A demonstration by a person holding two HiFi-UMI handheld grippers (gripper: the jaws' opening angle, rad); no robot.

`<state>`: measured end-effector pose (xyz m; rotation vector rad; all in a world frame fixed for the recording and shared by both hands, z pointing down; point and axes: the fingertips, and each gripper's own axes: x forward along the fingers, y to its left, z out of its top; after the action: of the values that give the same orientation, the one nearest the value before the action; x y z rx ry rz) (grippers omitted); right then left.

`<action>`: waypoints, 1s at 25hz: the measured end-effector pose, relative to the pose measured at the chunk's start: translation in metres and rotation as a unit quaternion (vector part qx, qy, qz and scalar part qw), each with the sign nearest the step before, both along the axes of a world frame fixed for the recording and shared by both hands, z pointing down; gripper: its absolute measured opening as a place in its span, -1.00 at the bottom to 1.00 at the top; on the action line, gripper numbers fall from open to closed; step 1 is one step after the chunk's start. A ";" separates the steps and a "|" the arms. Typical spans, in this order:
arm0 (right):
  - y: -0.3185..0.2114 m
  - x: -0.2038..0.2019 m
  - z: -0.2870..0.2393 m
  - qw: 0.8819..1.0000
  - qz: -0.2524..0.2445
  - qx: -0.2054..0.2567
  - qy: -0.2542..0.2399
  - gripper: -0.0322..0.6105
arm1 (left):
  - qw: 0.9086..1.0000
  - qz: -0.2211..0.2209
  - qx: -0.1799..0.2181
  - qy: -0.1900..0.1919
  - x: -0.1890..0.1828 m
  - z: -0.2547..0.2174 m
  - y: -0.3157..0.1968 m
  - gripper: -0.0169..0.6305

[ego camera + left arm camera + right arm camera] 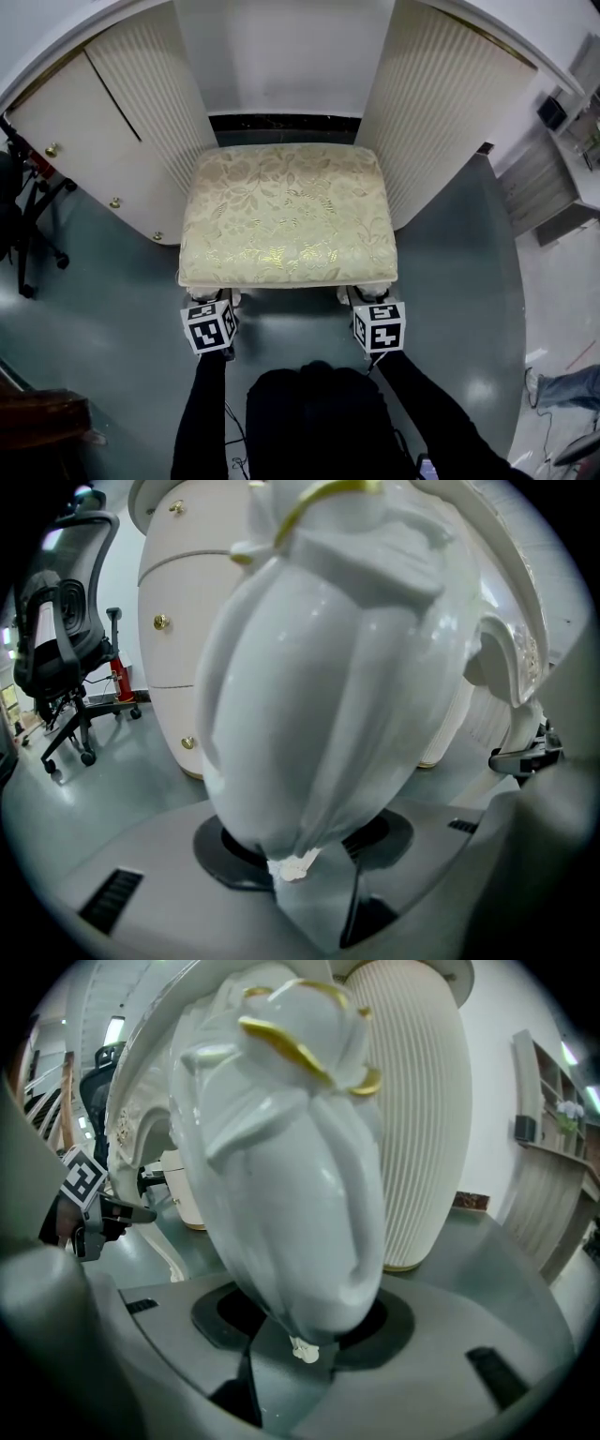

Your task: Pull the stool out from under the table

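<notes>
Stool, with its pale gold flowered cushion, stands on the grey floor between the table's two ribbed white pedestals, the left one and the right one. Its back edge sits in the gap between them, near the black skirting, and its front edge is toward the person, out from under the curved tabletop. The left gripper reaches in under the front left corner of the seat and the right gripper under the front right corner, their marker cubes just beside the seat's edge. In the left gripper view a carved white leg with a gold trim line fills the space between the jaws, which are closed on it at a middling width, the leg's narrow lower part sitting deep in the gap. The right gripper view shows the same hold on the other front leg, the jaws pressed to its sides. A white cabinet with brass knobs stands beside the left pedestal, and a black office chair is well off to the left.
</notes>
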<state>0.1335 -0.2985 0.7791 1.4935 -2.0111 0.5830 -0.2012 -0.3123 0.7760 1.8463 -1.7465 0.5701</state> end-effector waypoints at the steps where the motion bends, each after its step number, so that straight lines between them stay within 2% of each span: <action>1: 0.001 0.000 0.000 1.000 0.000 -0.002 0.000 -0.30 | 1.000 0.000 -0.001 0.000 0.000 0.000 0.001 -0.33; 11: 0.008 0.001 -0.005 1.000 0.003 -0.019 0.002 -0.31 | 1.000 0.000 -0.014 0.003 0.001 -0.004 0.009 -0.33; 25: 0.006 0.001 -0.005 1.000 0.000 -0.016 0.002 -0.30 | 1.000 -0.004 -0.008 0.000 0.001 -0.007 0.009 -0.33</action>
<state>0.1345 -0.2930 0.7737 1.4749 -1.9893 0.6097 -0.2002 -0.3035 0.7694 1.8281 -1.7444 0.5788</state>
